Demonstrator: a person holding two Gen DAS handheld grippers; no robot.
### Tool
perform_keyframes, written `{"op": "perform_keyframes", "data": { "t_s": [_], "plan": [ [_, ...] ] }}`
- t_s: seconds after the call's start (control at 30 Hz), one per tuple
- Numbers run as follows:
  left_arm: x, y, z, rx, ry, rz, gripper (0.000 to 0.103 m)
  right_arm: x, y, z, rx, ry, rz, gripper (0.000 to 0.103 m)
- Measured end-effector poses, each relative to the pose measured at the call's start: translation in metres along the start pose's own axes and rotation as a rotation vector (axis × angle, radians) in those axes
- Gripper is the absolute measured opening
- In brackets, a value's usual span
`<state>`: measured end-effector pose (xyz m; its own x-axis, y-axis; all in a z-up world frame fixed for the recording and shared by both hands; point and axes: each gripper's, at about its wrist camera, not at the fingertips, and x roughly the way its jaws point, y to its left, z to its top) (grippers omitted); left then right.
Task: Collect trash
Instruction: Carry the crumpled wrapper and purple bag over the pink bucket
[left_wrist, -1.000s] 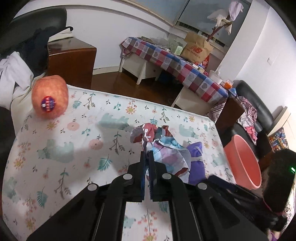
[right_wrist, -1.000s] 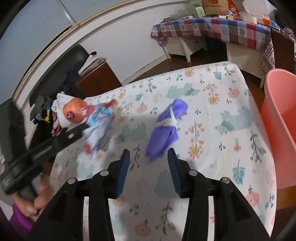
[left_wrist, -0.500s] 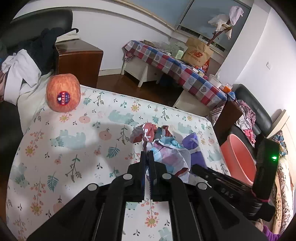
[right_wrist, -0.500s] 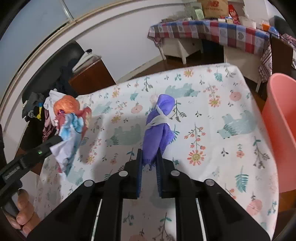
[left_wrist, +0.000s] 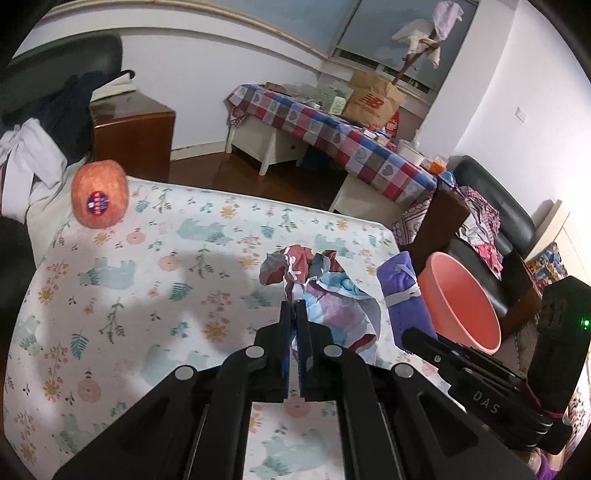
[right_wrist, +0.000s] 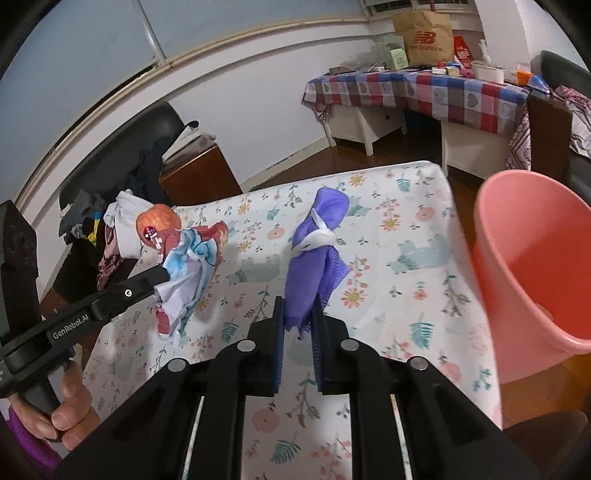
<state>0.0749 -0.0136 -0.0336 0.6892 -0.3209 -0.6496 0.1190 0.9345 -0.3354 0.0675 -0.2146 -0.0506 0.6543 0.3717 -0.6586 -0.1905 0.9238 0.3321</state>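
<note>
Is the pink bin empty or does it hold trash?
Empty where visible: the bin shows only bare pink inside. Its bottom is out of view.

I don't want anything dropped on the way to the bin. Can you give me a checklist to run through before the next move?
1. Left gripper clamped on crumpled wrapper: ok.
2. Right gripper clamped on purple mask: ok.
3. Both pieces off the tablecloth: ok.
4. Pink bin open, within view: ok.
5. Bin empty enough: ok.
6. Apple clear of the path: ok.
</note>
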Motion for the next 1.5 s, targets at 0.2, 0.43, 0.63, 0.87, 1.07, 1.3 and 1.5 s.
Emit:
{"op": "perform_keyframes", "data": {
  "t_s": [0.2,0.43,0.63,0.87,1.07,1.3,1.5],
  "plan": [
    [-0.004,-0.030,-0.002,0.055,-0.014,0.014,0.002,-0.015,-0.015,-0.007,0.024,-0.016,0.000,0.013],
    [-0.009,-0.065,-0.008,0.125,-0.028,0.039,0.002,-0.030,-0.031,-0.014,0.046,-0.039,0.012,0.013],
    [-0.005,-0.094,-0.013,0.173,-0.024,0.040,0.002,-0.045,-0.048,-0.018,0.064,-0.060,0.012,0.013],
    [0.003,-0.126,-0.014,0.207,-0.025,0.011,0.003,-0.062,-0.071,-0.021,0.091,-0.093,-0.016,0.013],
    [0.007,-0.152,-0.012,0.250,-0.044,-0.005,0.003,-0.074,-0.089,-0.021,0.125,-0.128,-0.042,0.013],
    [0.010,-0.179,-0.013,0.300,-0.061,-0.020,0.003,-0.085,-0.107,-0.023,0.156,-0.158,-0.063,0.013],
    [0.014,-0.192,-0.014,0.319,-0.061,-0.024,0.003,-0.091,-0.118,-0.023,0.180,-0.178,-0.075,0.013]
  ]
}}
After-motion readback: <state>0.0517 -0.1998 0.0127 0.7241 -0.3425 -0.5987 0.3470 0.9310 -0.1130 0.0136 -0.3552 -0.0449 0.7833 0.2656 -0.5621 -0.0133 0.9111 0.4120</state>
